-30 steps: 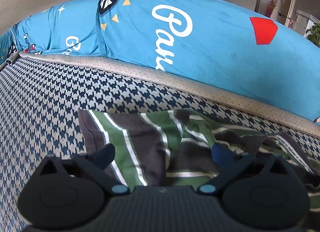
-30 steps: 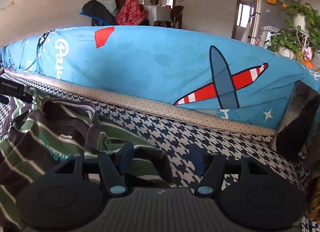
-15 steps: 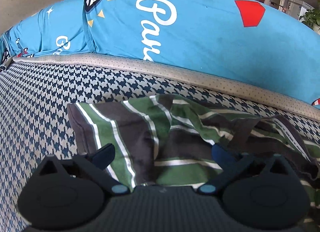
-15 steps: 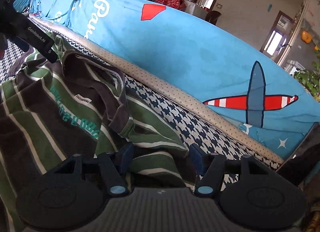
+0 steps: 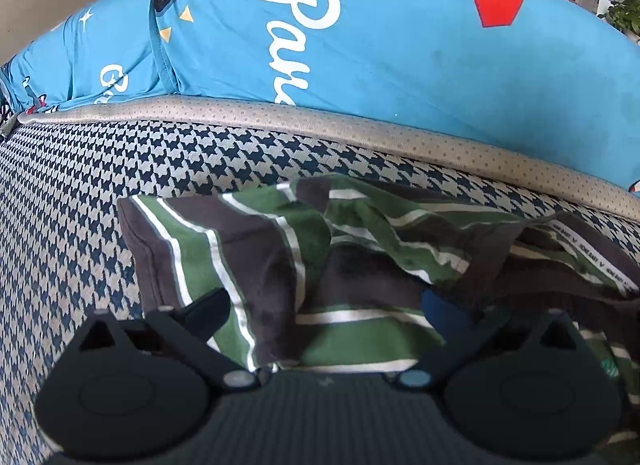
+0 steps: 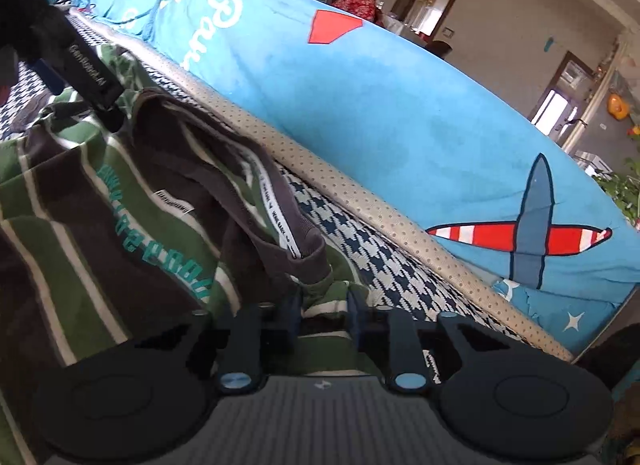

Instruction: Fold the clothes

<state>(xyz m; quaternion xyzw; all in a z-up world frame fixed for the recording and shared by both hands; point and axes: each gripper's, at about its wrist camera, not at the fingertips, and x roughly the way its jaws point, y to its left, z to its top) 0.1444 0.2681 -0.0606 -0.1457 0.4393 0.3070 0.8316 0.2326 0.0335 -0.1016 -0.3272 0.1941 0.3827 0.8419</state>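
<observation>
Jaws closing on shirt (image 6: 324, 297) edge

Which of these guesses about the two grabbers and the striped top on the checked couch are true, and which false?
1. The right gripper is pinching a fold of the green striped shirt. True; its jaws have just been closing on the cloth.
2. The left gripper is clamped shut. False; its jaws stand wide apart over the shirt.
3. The shirt lies on a houndstooth seat cushion. True.
4. The cover behind the seat is plain red. False; it is blue with white lettering and an aeroplane.
5. The shirt is neatly folded. False; it lies rumpled.
</observation>
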